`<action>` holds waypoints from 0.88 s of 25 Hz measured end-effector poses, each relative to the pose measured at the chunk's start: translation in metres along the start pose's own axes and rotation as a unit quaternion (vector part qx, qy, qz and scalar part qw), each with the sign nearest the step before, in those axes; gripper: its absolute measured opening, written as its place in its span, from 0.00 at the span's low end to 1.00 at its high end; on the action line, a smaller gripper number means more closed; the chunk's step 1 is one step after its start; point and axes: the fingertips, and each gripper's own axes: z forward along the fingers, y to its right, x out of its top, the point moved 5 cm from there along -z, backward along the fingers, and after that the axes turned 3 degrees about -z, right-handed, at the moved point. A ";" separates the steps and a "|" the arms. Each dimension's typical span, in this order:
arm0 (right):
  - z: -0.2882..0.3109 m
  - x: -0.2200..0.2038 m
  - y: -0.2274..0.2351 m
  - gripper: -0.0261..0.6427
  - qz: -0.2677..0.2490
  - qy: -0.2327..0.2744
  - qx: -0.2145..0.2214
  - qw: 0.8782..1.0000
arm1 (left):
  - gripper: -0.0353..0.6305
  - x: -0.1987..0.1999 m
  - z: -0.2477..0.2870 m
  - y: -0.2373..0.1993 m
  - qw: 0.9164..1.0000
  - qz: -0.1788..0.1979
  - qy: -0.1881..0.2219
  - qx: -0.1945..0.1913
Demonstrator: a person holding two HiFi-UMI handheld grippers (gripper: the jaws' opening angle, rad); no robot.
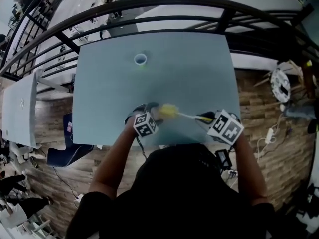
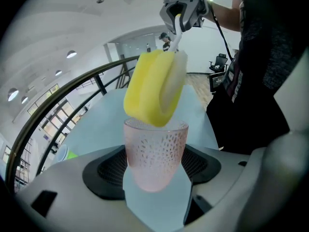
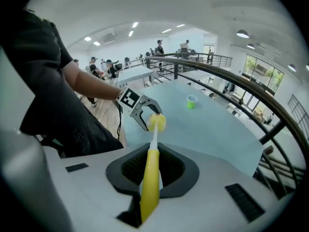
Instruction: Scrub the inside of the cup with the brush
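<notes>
A pink translucent dotted cup [image 2: 155,153] is clamped between the jaws of my left gripper [image 2: 154,170], which is shut on it. The brush's yellow sponge head [image 2: 154,88] sits at the cup's mouth, its lower edge just past the rim. My right gripper [image 3: 152,170] is shut on the brush's yellow handle [image 3: 150,185]; a thin white stem leads to the sponge head [image 3: 156,122]. In the head view, the left gripper [image 1: 149,109] and right gripper [image 1: 205,117] are held over the table's near edge, with the brush [image 1: 169,111] spanning between them.
A small green cup [image 1: 141,59] stands alone toward the far side of the light blue table [image 1: 189,73]; it also shows in the right gripper view as the green cup [image 3: 191,101]. A dark curved railing [image 1: 164,4] runs beyond the table. The person's torso is close behind the near edge.
</notes>
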 end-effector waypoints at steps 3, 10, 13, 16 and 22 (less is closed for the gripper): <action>-0.013 -0.024 0.014 0.10 0.053 0.033 -0.012 0.998 | 0.60 0.008 0.013 -0.001 1.000 -0.010 0.009 0.002; -0.017 -0.064 0.040 0.10 0.129 0.070 -0.054 0.988 | 0.60 0.027 0.040 -0.011 0.998 -0.036 0.045 0.009; -0.013 -0.074 0.045 0.10 0.155 0.083 -0.066 0.982 | 0.60 0.031 0.051 -0.016 0.996 -0.059 0.068 0.011; -0.008 -0.079 0.051 0.10 0.188 0.112 -0.069 0.973 | 0.60 0.039 0.061 -0.022 0.992 -0.070 0.101 0.022; -0.005 -0.093 0.058 0.10 0.222 0.123 -0.077 0.964 | 0.60 0.049 0.088 -0.028 0.984 -0.107 0.140 0.015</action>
